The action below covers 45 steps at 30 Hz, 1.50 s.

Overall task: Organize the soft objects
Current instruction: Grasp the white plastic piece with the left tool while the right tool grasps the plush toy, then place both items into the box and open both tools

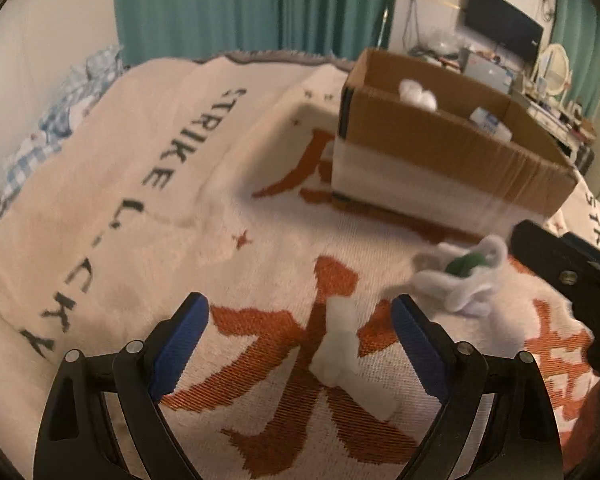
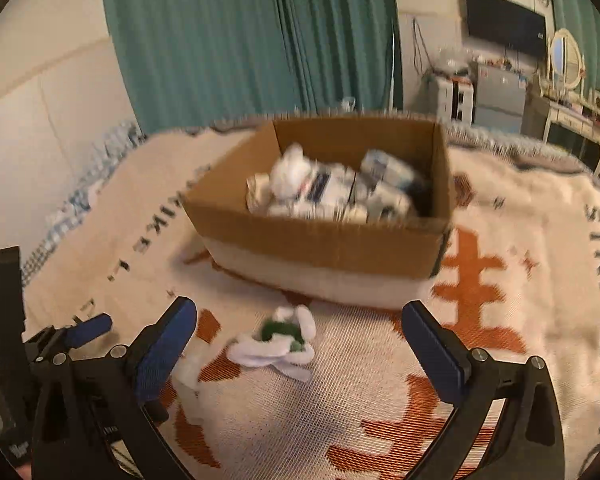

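Between my wide-open left gripper point(image 1: 300, 320) lies a white rolled sock point(image 1: 340, 352); my empty, spread right gripper point(image 2: 300, 328) frames a white-and-green sock bundle point(image 2: 280, 340), cardboard box point(image 2: 324, 248) at twelve o'clock.

I read "STRIKE LUCKY" in dark letters along the left edge of the blanket point(image 1: 112, 216), and again along its right edge. Large orange Chinese characters fill its middle; one reads 水. Labels on packets in the box point(image 2: 320, 240) are too blurred.
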{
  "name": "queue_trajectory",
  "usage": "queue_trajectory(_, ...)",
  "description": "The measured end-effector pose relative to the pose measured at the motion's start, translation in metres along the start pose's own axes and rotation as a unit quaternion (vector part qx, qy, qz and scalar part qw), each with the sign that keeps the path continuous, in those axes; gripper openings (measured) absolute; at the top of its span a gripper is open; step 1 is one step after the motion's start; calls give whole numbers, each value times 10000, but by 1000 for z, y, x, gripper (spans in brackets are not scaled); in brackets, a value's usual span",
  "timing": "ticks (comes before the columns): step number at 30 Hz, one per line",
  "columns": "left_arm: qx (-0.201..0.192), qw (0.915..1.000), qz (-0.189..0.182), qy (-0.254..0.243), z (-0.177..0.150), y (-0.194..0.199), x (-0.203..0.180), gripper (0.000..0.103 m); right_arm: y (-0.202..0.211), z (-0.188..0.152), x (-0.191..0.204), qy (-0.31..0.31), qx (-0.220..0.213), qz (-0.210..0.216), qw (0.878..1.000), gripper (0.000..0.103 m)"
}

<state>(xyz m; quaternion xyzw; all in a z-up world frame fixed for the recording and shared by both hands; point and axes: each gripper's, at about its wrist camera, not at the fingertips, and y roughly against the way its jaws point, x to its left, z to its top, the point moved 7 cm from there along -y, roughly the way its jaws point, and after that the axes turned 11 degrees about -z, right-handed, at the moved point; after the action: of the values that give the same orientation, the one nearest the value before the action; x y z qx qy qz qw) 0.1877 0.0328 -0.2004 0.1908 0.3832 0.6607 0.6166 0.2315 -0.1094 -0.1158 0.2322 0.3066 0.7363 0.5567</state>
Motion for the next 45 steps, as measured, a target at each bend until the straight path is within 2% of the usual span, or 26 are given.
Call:
queue_trajectory(4, 261, 9996, -124, 23, -16, -16, 0, 92, -28, -16, 10, 160, 330, -4, 9993, 91)
queue_trajectory(6, 361, 9992, -168, -71, -24, -21, -4, 84, -36, -22, 18, 281, 437, 22, 9986, 89)
queue_trajectory(7, 449, 9988, -104, -142, -28, -23, -5, 84, -39, -25, 21, 333, 479, 18, 9983, 87)
queue_trajectory(9, 623, 9979, -36, -195, -34, -29, -5, 83, -46, -30, 25, 419, 578, 4, 9975, 79)
queue_trajectory(11, 614, 9980, -111, -118, -35, -28, -3, 79, -50, -34, 27, 436, 690, 30, 9967, 58)
queue_trajectory(13, 611, 9979, -167, -130, -35, -27, -4, 68, -50, -37, 28, 413, 711, 65, 9966, 55)
queue_trajectory(15, 626, 9976, -249, -179, -35, -26, -7, 53, -48, -37, 27, 387, 666, 47, 9970, 49)
queue_trajectory(18, 686, 9957, -589, -178, -36, -23, -14, 33, -42, -36, 27, 300, 591, 34, 9978, 46)
queue_trajectory(20, 695, 9953, -639, -217, -37, -21, -16, 29, -37, -35, 25, 235, 539, 35, 9983, 45)
queue_trajectory(28, 693, 9944, -720, -333, -33, -2, -19, 27, -9, -30, 14, 125, 360, -18, 9993, 44)
queue_trajectory(35, 394, 9942, -867, -502, -20, 43, -32, 27, 35, -23, 0, 1, 129, -149, 9998, 44)
queue_trajectory(45, -293, 9893, -1217, -744, 30, 115, -56, 27, 133, 10, -22, -237, -504, -512, 9971, 44)
